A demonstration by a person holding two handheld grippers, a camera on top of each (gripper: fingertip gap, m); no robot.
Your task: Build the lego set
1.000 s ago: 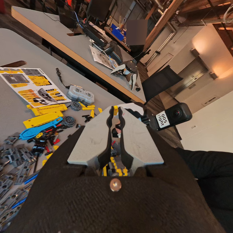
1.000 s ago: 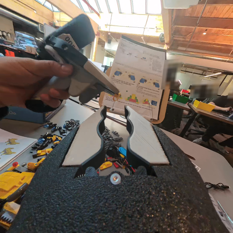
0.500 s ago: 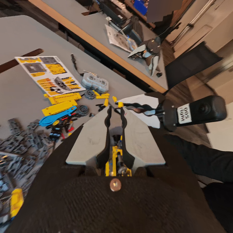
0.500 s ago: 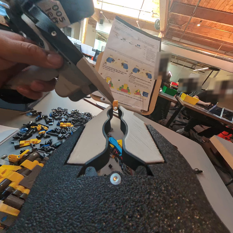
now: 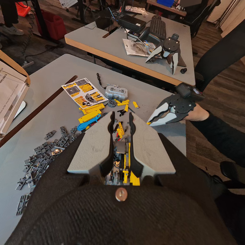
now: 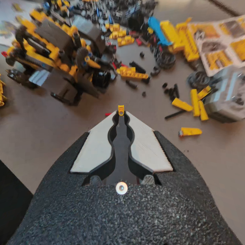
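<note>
Right gripper point(image 6: 120, 115): my jaws clamped on 1 small yellow connector point(image 6: 120, 110) by its end; could slip
Left gripper point(image 5: 120, 115): my jaws apart, empty, above the yellow model point(image 5: 126, 165)

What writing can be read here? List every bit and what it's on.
I won't quote writing; these things bear it.
Sticker sheet: small printed marks; blurred in the right wrist view.
Propped page: print, cut off at the edge.
Far paper: too small to read.
Yellow piece in the right fingers: none.
</note>
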